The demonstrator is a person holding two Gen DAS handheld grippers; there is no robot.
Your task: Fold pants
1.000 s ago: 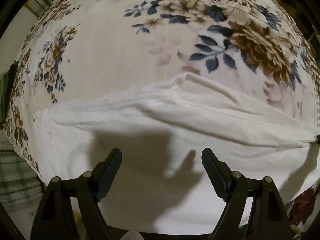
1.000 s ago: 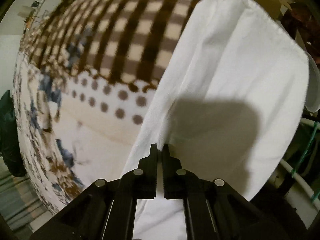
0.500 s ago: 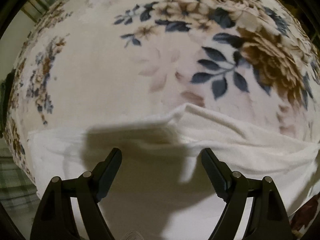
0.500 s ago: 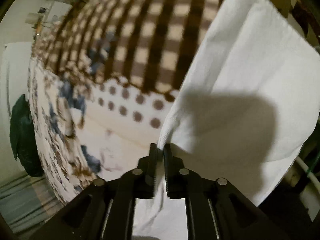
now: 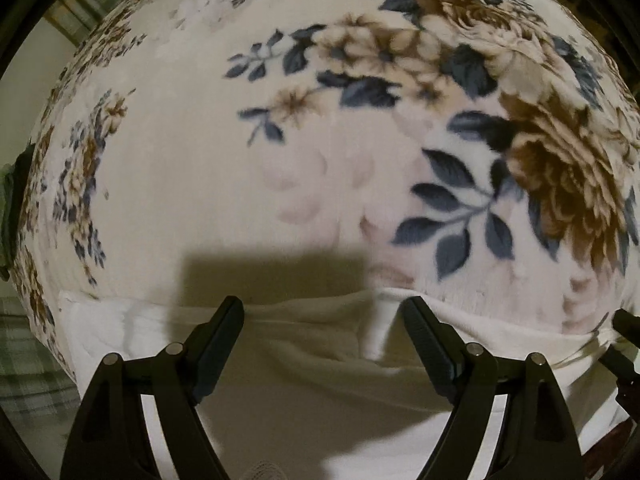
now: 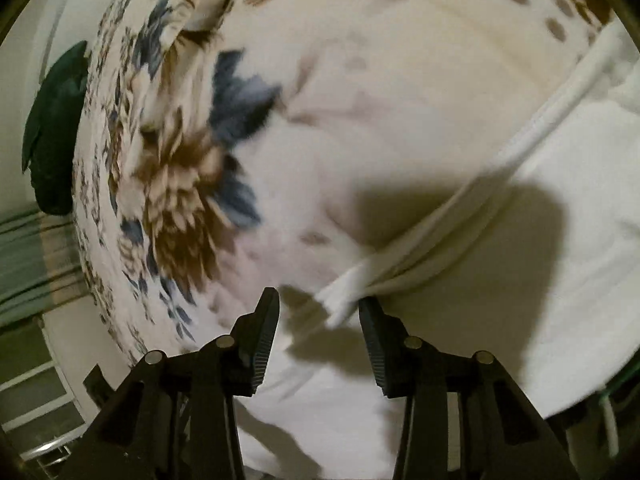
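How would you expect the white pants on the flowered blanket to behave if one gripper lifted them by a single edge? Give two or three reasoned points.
The white pants would probably sag and drape: they already lie in soft wrinkles and a rolled fold. They look thin, so likely light. The fleecy flowered blanket may grip them, so pushing would probably bunch rather than slide them.

A cream fleece blanket (image 5: 192, 184) printed with brown flowers and blue-grey leaves is seen filling most of the left wrist view. The same blanket (image 6: 360, 128) is seen in the right wrist view, blurred, with brown dots along its upper right border. A dark green object (image 6: 54, 128) is noted at the blanket's left edge; its identity cannot be told. Green-and-beige striped fabric (image 6: 28, 264) is visible below it.
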